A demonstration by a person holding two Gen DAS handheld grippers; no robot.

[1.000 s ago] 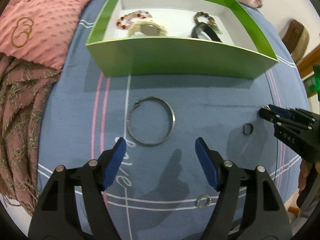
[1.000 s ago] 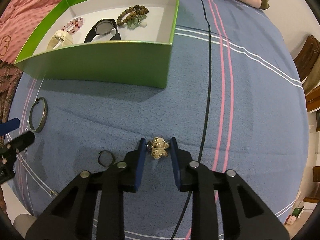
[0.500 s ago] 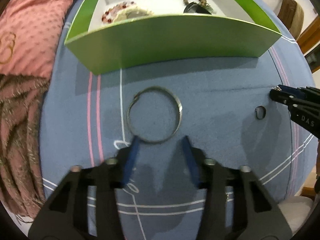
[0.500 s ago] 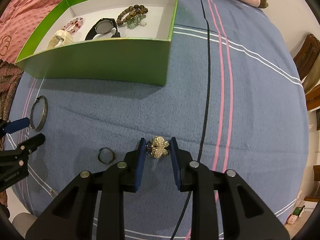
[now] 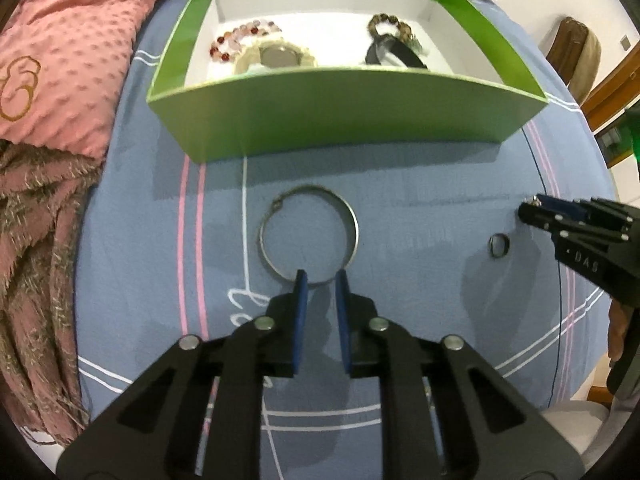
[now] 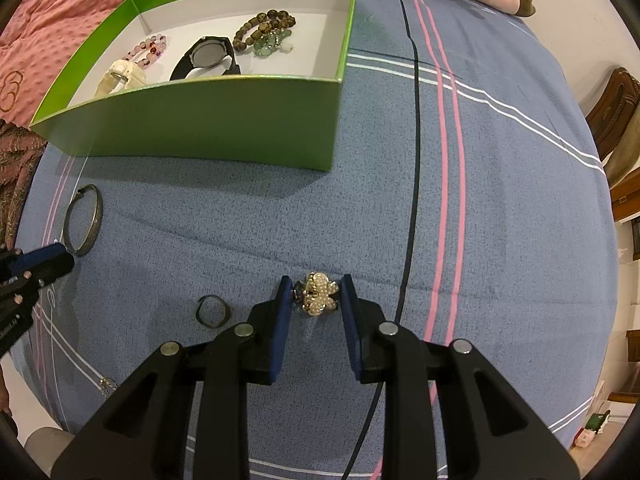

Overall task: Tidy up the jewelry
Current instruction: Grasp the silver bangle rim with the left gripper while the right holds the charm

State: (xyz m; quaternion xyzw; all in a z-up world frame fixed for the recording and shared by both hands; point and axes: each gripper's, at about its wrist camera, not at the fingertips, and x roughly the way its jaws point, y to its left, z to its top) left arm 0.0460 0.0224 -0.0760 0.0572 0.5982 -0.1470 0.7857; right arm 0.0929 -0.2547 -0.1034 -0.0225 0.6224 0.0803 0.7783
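Blue striped bedsheet (image 6: 500, 208) covered the surface, w/ a pink blanket (image 5: 60, 60) at its far left. Green box (image 5: 352, 120) sat at the back, holding beaded bracelets and two watches. Left gripper (image 5: 320, 280) had just been closing; its blue pads stood either side of the near rim of the silver bangle (image 5: 308, 236), narrow gap left, contact w/ the rim unclear. Right gripper (image 6: 316, 292) was clamped on the pearl brooch (image 6: 318, 294), down on the sheet. Small dark ring (image 6: 212, 311) lay loose just left of it, approx. between both tools.
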